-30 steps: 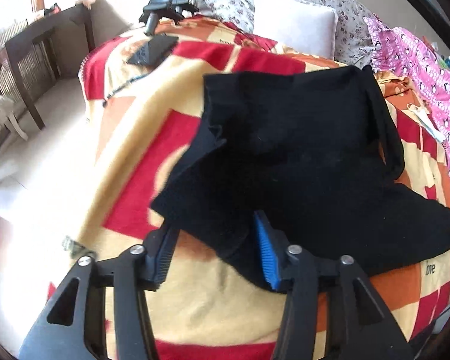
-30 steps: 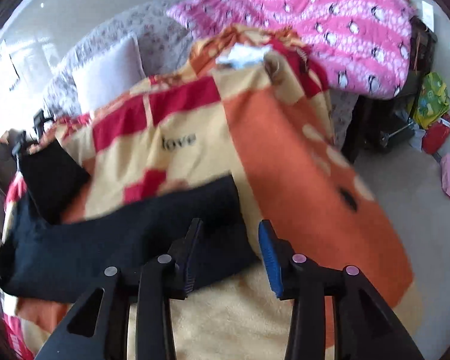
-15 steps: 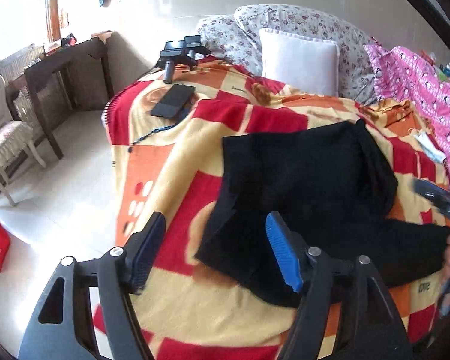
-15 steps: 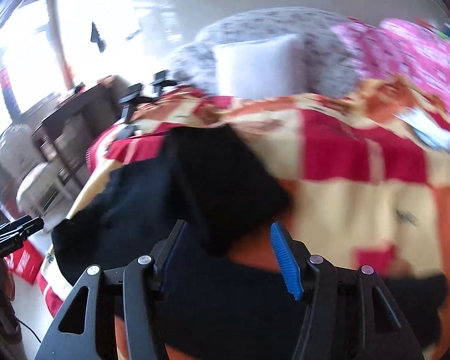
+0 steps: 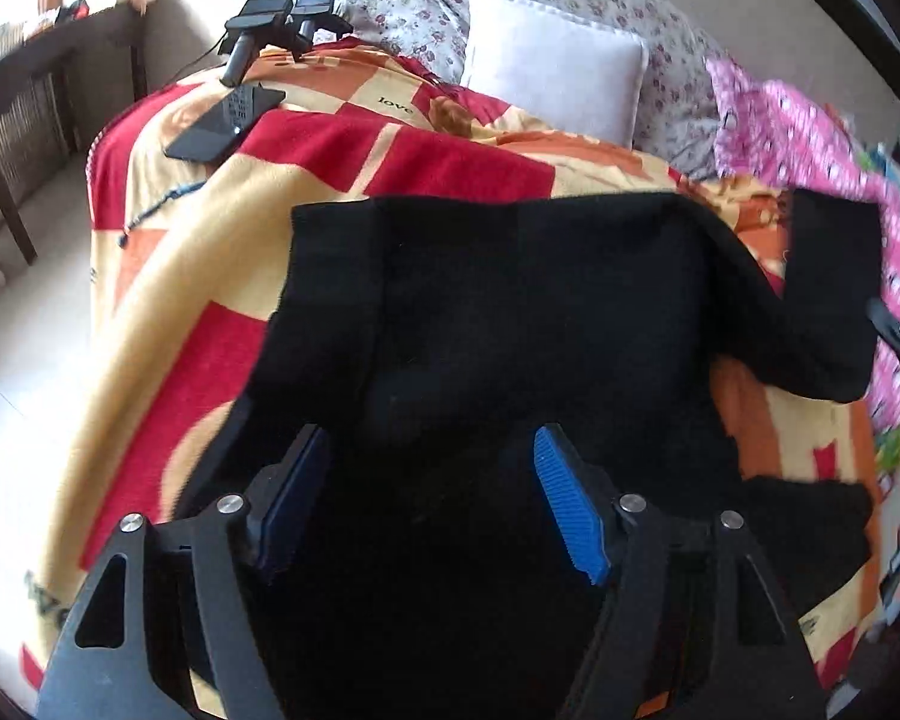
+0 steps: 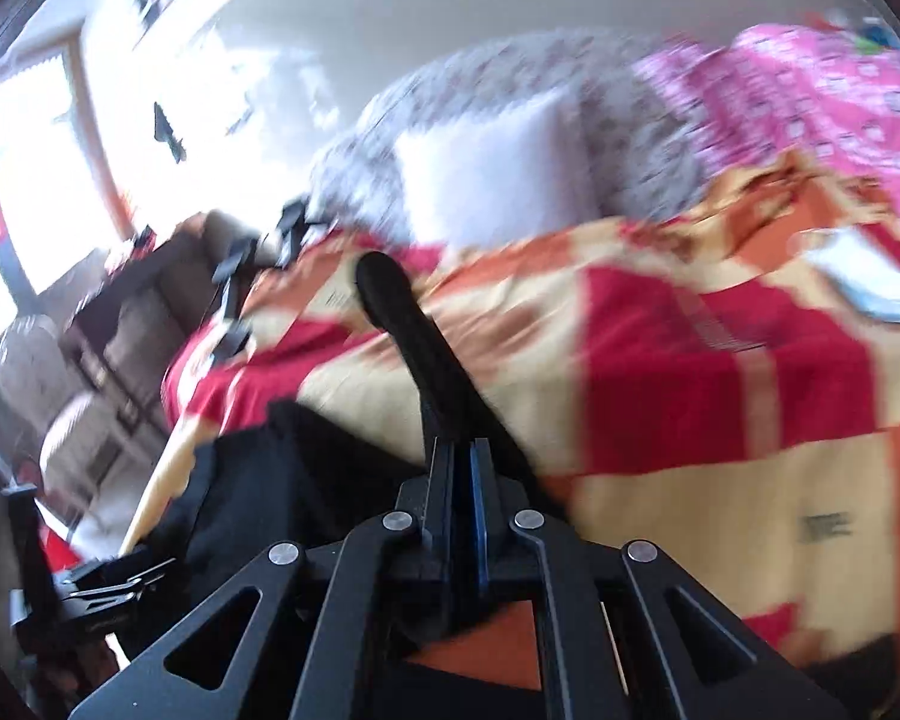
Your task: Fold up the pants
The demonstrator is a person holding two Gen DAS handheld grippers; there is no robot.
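Black pants [image 5: 510, 312] lie spread on a red, orange and cream blanket [image 5: 168, 276] on a bed. My left gripper [image 5: 429, 480] is open, its jaws wide apart just over the near part of the pants. My right gripper [image 6: 461, 450] is shut on a strip of the black pants [image 6: 414, 336], which rises from its jaws above the blanket [image 6: 720, 372]. That lifted leg end shows at the right of the left wrist view [image 5: 834, 276]. The right wrist view is blurred by motion.
A white pillow [image 5: 552, 60] and floral bedding [image 5: 678, 54] lie at the head of the bed. A pink quilt [image 5: 822, 144] is at the right. A black phone [image 5: 225, 120] and a camera mount [image 5: 270, 18] sit at the far left corner. A dark wooden table [image 5: 24, 90] stands beside the bed.
My right gripper has shut on a leg end of the pants and lifted it. My left gripper has moved forward over the pants, still open.
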